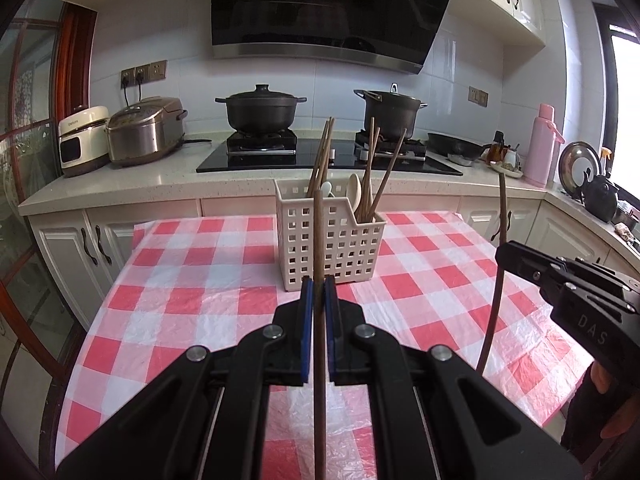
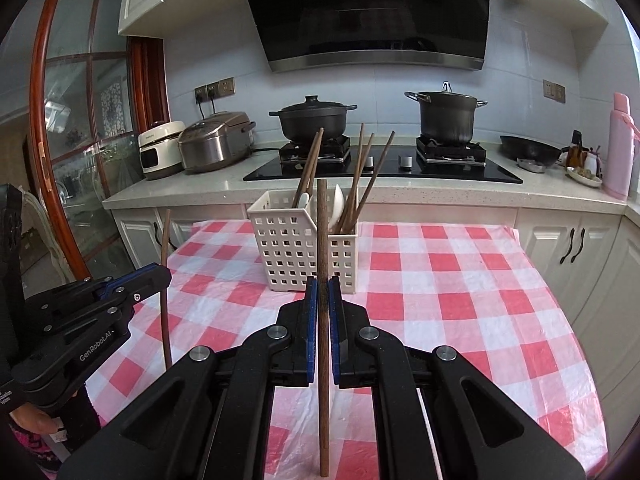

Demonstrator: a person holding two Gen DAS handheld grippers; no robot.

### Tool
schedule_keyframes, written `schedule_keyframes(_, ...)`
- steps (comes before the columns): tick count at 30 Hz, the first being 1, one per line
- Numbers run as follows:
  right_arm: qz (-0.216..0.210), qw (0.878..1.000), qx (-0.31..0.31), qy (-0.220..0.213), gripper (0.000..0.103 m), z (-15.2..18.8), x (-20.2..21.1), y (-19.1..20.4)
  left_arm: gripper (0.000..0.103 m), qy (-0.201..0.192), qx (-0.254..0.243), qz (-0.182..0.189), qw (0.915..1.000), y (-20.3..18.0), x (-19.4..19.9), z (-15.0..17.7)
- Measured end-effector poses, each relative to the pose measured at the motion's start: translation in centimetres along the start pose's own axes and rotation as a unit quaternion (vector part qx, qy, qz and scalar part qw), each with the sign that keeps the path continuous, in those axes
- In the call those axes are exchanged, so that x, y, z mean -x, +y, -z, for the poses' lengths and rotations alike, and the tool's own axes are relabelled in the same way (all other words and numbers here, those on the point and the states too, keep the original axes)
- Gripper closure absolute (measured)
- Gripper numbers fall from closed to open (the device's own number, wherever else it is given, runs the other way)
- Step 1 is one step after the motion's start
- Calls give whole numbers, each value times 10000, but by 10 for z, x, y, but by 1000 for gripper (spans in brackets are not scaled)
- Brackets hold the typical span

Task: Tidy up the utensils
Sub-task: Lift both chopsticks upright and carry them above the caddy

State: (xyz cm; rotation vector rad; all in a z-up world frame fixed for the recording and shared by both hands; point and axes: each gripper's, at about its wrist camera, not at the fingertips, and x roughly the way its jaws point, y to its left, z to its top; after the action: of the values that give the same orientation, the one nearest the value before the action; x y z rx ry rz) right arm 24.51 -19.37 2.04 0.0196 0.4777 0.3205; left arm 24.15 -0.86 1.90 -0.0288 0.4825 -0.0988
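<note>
Stood in a kitchen: a desk [image 1: 192, 280] under a red-and-white checked plastic cloth, pushed against a pale stone counter [image 1: 132, 184] at 12 o'clock. Carried on that counter a black hob with two dark pots [image 1: 260, 110], a steel rice cooker [image 1: 146, 130] at 10 o'clock and a pink flask [image 1: 542, 146] at 2 o'clock, with a black hood above.

Sat near the far middle of the desk: a white slotted basket [image 1: 332, 240], holding brown chopsticks [image 1: 322, 156] and pale spoons [image 1: 354, 190] upright or leaning.

Left gripper [image 1: 319, 300]: blue-padded fingers [image 1: 307, 320] closed nearly together, pinching one brown chopstick [image 1: 319, 400] upright, in line with the basket's front. Seen from the right wrist at 9 o'clock [image 2: 162, 276], with the same stick [image 2: 165, 312] standing clear of the cloth's left edge.

Right gripper [image 2: 323, 300]: fingers [image 2: 311, 320] likewise drawn in to a narrow gap, gripping a second, darker chopstick [image 2: 323, 360] upright, its top level with the basket's rim. Seen from the left wrist at 3 o'clock [image 1: 500, 254], stick [image 1: 498, 280] bowed by the lens. Cannot tell whether either lower tip touched the cloth.
</note>
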Motion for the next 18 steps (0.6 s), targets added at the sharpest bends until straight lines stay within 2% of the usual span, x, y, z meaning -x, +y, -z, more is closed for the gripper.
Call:
schedule_keyframes(7, -46, 9999, -4, -146, 97, -5, 6, 3, 97, -78, 3, 0, 10000, 0, 4, -5)
schedule_keyframes(18, -52, 9999, -9, -137, 97, -6, 1, 3, 97, -137, -25, -28, 9999, 1, 3, -12)
